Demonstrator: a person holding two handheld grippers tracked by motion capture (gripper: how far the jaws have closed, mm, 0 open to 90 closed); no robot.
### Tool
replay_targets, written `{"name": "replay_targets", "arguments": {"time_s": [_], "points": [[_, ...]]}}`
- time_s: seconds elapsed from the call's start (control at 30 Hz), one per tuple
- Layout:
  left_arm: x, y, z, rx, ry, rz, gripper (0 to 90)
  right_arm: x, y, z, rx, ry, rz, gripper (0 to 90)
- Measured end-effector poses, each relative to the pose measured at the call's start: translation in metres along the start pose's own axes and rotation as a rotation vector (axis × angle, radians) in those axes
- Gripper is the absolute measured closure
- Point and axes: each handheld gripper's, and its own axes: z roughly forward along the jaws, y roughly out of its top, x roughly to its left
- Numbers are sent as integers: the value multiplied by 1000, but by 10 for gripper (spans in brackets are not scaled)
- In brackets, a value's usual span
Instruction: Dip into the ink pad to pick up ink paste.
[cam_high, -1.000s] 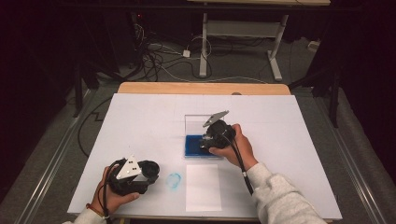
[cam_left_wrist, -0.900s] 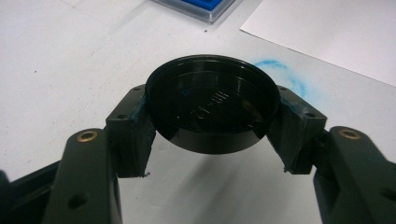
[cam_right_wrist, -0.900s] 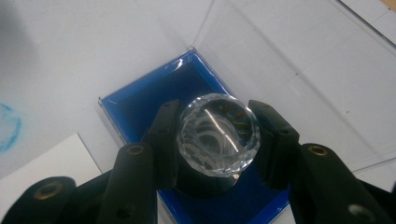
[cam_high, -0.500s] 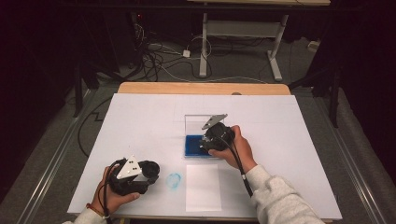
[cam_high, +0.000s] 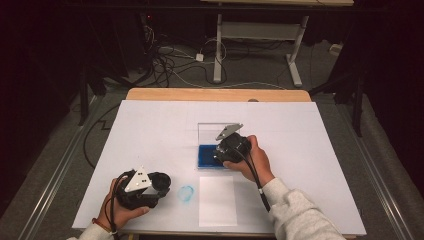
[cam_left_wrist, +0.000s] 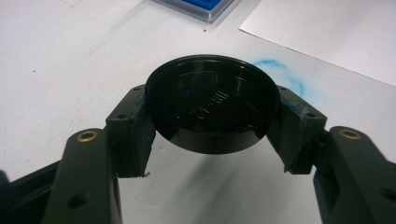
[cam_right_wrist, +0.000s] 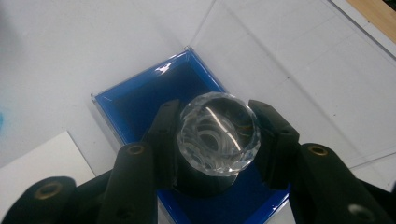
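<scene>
My left gripper (cam_high: 161, 184) rests at the table's near left, shut on a round black cap (cam_left_wrist: 212, 102) held by its rim just above the white surface. Right beside it a blue ink ring (cam_high: 186, 193) marks the table. My right gripper (cam_high: 221, 151) is near the middle and points down over an ink pad (cam_high: 205, 156) that is blue and sits in a clear case. The right gripper is shut on a stamp with a clear faceted knob (cam_right_wrist: 218, 133), which stands over the blue pad (cam_right_wrist: 140, 100). The stamp's lower end is hidden.
The case's clear lid (cam_high: 210, 131) lies open behind the pad. A white paper sheet (cam_high: 217, 200) lies at the near middle, right of the ink ring. The white table cover (cam_high: 150, 125) ends at a wooden strip (cam_high: 215, 94); cables and a desk frame lie on the floor beyond.
</scene>
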Motion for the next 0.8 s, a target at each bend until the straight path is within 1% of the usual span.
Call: {"name": "replay_targets", "arguments": {"time_s": [0.07, 0.13, 0.17, 0.27, 0.3, 0.4, 0.57, 0.8], "points": [[0, 0, 0, 0, 1, -1, 370, -1, 0, 0, -2, 3, -4, 575], [0, 0, 0, 1, -1, -2, 370, -4, -1, 1, -7, 16, 8, 575], [0, 0, 0, 2, -1, -1, 370, -4, -1, 1, -7, 14, 10, 574], [0, 0, 0, 2, -2, -2, 370, 3, 1, 0, 7, -26, -17, 575], [0, 0, 0, 1, -3, -3, 370, 4, 1, 0, 6, -30, -22, 574], [0, 0, 0, 2, -3, 0, 370, 3, 0, 0, 7, -23, -15, 574], [-1, 1, 1, 3, -5, 0, 370, 4, 2, 2, 13, -37, -27, 575], [1, 0, -1, -1, -2, -3, 370, 2, 0, 1, 3, -24, -14, 574]]}}
